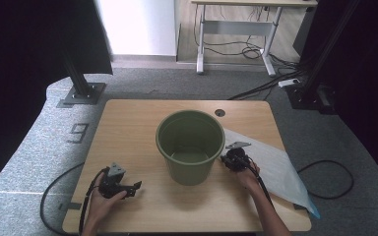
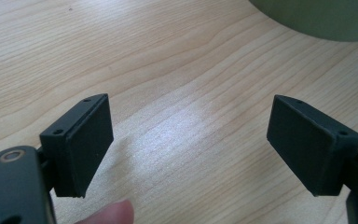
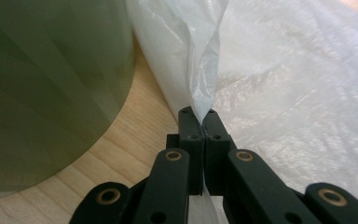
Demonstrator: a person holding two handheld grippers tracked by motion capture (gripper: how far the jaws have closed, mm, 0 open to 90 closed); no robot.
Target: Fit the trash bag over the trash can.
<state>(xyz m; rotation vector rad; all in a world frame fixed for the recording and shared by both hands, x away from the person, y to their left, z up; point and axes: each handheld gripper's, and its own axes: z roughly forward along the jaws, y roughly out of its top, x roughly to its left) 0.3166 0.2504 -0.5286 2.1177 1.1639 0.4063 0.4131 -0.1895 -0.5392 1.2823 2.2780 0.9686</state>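
Table: light wood, with a small round hole near its far edge; it stands on grey carpet.
Bucket: green, upright, open at the top, nothing seen inside; it sits about mid-table, between the two grippers. The right gripper view shows its wall at the left, close to the jaws.
Bag: thin, white, translucent plastic, lying flat on the right part of the table, from just beside the bucket out to the near right corner, where a bluish tip reaches the edge.
Right gripper: held in the right hand, just right of the bucket, at the bag's near-left edge. In its own view the jaws are pressed together on a fold of the bag, which rises from between them in a crumpled ridge; the gripper is low over the wood, beside the bucket.
Left gripper: held in the left hand at the near left of the table, well apart from the bucket, pointing right. In its own view the gripper has its jaws spread wide with bare wood between them, nothing held; a fingertip shows at the bottom edge, and the bucket's base at the top right.
Cables: one trails from each gripper, off the near edge.
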